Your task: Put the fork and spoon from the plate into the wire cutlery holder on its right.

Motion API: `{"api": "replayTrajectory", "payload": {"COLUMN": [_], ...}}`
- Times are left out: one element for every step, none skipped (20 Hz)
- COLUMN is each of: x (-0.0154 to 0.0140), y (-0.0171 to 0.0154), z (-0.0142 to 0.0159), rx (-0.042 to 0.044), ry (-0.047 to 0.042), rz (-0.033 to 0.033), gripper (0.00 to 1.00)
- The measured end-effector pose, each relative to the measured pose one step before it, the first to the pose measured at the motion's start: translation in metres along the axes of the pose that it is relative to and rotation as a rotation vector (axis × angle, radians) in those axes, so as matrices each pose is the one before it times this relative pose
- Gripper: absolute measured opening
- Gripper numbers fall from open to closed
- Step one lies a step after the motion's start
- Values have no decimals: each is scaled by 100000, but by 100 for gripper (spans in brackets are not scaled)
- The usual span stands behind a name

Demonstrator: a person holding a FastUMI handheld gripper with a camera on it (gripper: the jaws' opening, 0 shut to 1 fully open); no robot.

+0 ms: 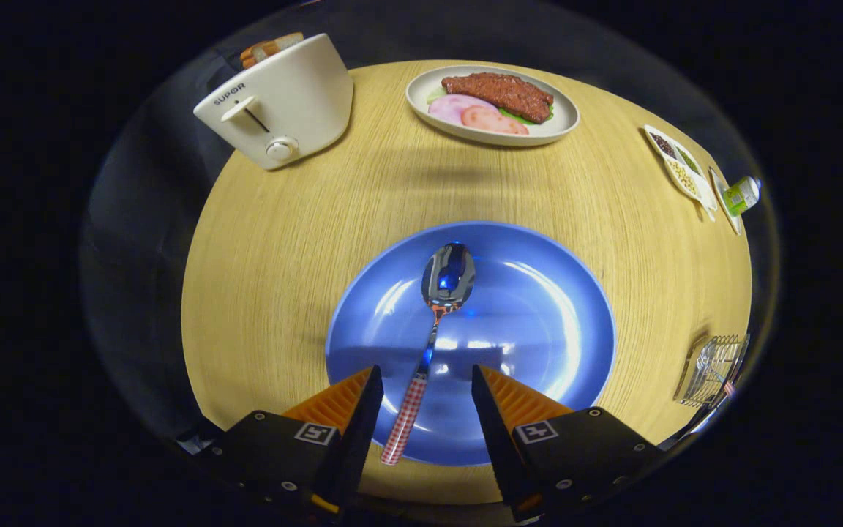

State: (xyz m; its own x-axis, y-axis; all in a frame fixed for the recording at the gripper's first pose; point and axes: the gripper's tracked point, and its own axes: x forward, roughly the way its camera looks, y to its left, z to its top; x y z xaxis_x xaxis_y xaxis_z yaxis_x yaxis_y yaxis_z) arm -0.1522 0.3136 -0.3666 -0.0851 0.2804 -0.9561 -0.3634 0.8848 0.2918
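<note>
While your tongs [421, 388] hang wide apart over the near rim of the blue plate [538, 307], they grip nothing; the spoon [432, 337] lies between the two fingers without touching either. You see the spoon resting in the plate, its shiny metal bowl facing up near the plate's middle and pointing away from you. Its handle runs back toward you, patterned just below the bowl and ending in a red-and-white checked grip that reaches the plate's near edge. Off to the right, well apart from the plate, the wire cutlery holder [714, 369] stands at the edge of the round wooden bench [282, 241]. Beyond the plate sit a white toaster [279, 102] and a dish of meat [491, 106].
</note>
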Motion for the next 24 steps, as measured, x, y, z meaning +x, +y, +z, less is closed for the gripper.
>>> {"api": "replayTrajectory", "payload": {"x": [321,251,161,111,276,-14,101,37,-108,-5,-35,-173,-276,-476,-493,-649,-845,-813,-806,-894,-1023,-938,-893,-748], "y": [47,-83,-92,-76,-19,-185,-134,-24,-57,-39,-92,-125,-338,-366,-435,-545,-694,-817,-1000,-988,-1057,-1257,-1546,-1528], "z": [-171,20,-159,-123,-116,9,47,82,106,123,-63,57,147,191,271,193,335,311,117,60,-83,45,73,68], "rx": [-91,93,244,368,298,221,852,409,623,514,421,373,213,-71,770,903,1333,1187,1502,1833,1617,1077,571,620], "ry": [1609,773,932,1146,988,404,169,62,114,-458,-176,-878,-1985,-1964,-2398,-2074,-2530,-2303,-1976,-1780,-980,-1431,-1388,-1283], "rz": [-338,-1129,-733,-1292,-497,-1121,-540,69,396,535,264,281,-529,-251,-282,-38,-221,-618,-349,-172,-87,-652,-1202,-1120], "gripper": [71,62,52,41,36,26,20,13,12,10,8,6,6,5,5,5,5,5,5,5,5,5,5,5]}}
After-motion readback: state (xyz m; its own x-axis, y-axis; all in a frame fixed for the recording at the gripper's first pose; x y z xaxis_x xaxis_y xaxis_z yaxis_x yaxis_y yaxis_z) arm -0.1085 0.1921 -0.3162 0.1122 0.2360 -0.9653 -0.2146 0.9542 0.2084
